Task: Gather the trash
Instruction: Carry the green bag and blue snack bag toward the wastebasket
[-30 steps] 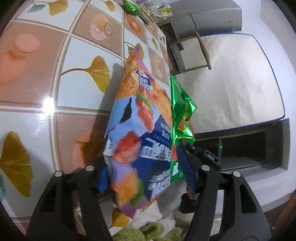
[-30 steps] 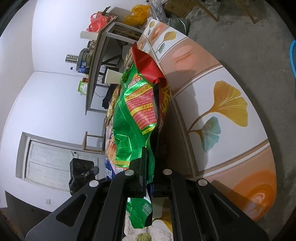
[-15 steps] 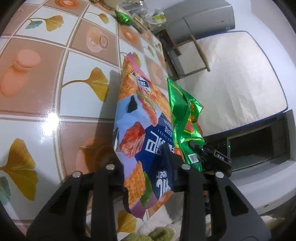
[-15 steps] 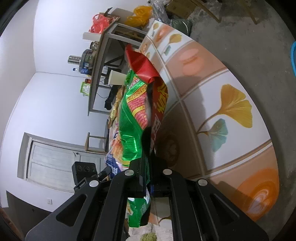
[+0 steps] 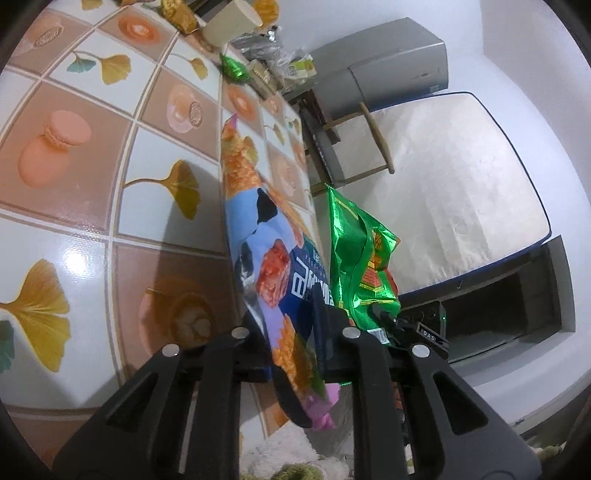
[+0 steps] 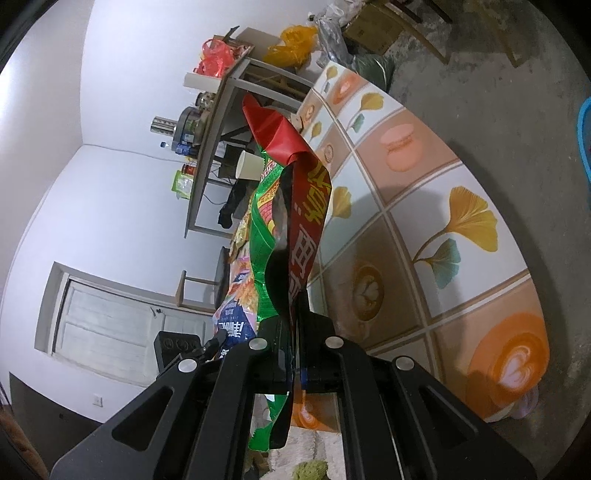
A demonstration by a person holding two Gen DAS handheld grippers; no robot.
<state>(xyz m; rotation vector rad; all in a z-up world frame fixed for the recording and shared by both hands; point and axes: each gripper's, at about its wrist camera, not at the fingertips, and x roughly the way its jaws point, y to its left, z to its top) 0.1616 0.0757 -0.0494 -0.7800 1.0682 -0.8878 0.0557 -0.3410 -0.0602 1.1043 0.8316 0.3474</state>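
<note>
A blue and orange snack bag [image 5: 266,236] stands on edge, lifted over the tiled tablecloth [image 5: 74,240]. My left gripper [image 5: 293,326] has its jaws closing on the bag's lower end, and the pads pinch it. Just to the right hangs a green and red snack bag [image 5: 354,258]. In the right wrist view my right gripper [image 6: 295,326] is shut on that green and red bag [image 6: 303,221], which rises crumpled above the fingers. The blue bag [image 6: 236,306] shows to its left.
A paper cup [image 5: 232,22], a small green wrapper [image 5: 234,68] and more litter lie at the table's far end. Past the table edge are a wooden chair [image 5: 354,147], a grey cabinet [image 5: 391,74] and a mattress [image 5: 461,184]. A cluttered shelf [image 6: 218,110] stands by the wall.
The left jaws have narrowed from wide apart to pinching the blue bag, which now stands steeper. Both bags have risen a little off the table.
</note>
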